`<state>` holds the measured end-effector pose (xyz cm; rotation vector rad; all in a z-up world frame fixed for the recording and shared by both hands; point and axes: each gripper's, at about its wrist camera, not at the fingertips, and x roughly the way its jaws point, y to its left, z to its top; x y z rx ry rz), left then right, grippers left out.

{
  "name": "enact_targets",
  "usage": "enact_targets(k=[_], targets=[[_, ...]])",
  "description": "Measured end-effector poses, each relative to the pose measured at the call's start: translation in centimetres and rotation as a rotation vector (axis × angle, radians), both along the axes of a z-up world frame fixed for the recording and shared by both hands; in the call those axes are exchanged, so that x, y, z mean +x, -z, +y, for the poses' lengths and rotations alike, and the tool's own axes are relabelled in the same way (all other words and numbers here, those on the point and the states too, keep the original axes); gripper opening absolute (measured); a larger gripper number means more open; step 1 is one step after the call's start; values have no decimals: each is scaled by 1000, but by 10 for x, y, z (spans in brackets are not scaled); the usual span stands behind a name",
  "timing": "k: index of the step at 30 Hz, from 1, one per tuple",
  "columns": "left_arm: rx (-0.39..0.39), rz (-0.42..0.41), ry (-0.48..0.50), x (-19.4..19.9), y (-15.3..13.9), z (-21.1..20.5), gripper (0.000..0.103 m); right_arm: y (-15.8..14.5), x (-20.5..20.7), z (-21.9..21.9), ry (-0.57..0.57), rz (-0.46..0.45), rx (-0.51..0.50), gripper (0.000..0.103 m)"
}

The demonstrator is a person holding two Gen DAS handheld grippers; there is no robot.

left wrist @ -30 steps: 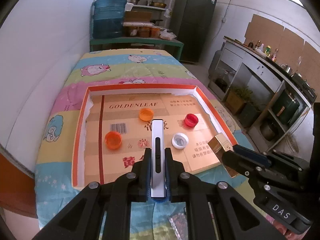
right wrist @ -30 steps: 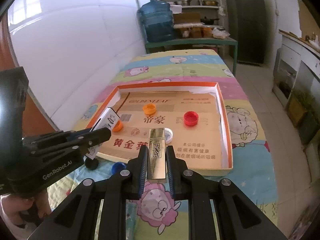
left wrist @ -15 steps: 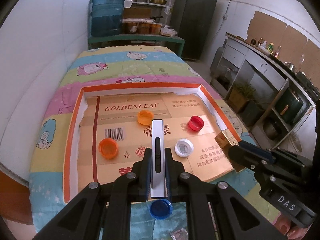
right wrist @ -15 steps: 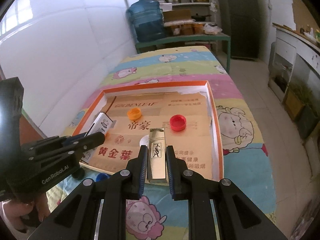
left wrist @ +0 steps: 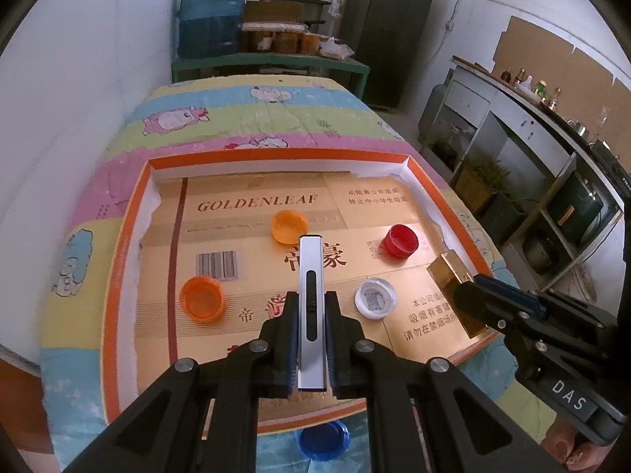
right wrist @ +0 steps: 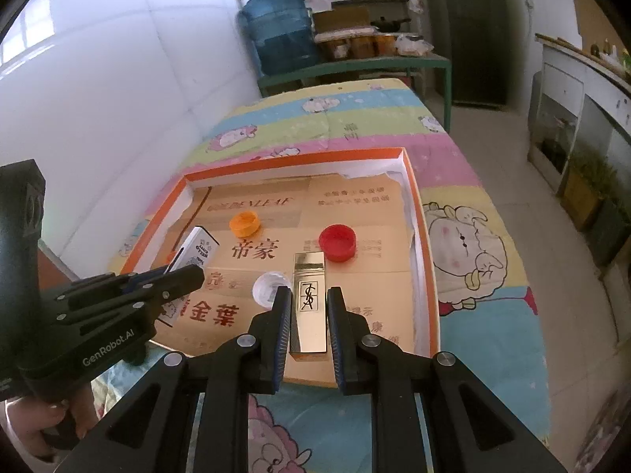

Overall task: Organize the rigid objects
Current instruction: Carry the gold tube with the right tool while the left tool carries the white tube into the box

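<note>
striped cartoon bedding [left wrist: 252, 126] covered the bench, with a blue water jug [left wrist: 211, 19] and shelves at the far end and a dark fridge [left wrist: 390, 27] beside them. on the bedding lay a shallow orange-rimmed tray [left wrist: 130, 228] lined with gold cardboard.

the left tongs [left wrist: 311, 317] were closed on a slim silver lighter [left wrist: 311, 295], which stuck out forward over the tray's near half. in the right wrist view the same lighter [right wrist: 199, 248] showed its printed white face, held above the tray's left side.

the right tongs [right wrist: 309, 311] were closed on a gold case [right wrist: 308, 299] with a black logo, held over the tray's near right part. from the left view the gold case [left wrist: 453, 276] sat at the tips of the right tongs [left wrist: 469, 291], tilted, near the tray's right rim.

inside the tray lay four caps, well apart: an orange cap [left wrist: 201, 299] at the left, a lighter orange cap [left wrist: 290, 226] towards the middle back, a red cap [left wrist: 400, 241] at the right, and a white cap [left wrist: 375, 298] near the front, between the two tongs. a blue cap [left wrist: 323, 439] lay on the bedding outside the tray's near edge, partly hidden by the left tongs.
</note>
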<state>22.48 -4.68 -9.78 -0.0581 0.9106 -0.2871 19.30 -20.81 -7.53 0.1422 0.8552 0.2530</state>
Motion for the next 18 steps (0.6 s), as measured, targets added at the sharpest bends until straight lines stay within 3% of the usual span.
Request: enact_targets(k=[18], targets=[[-17,28,-4,13,18,-4,12,18,19,-7,10,28,8,19]])
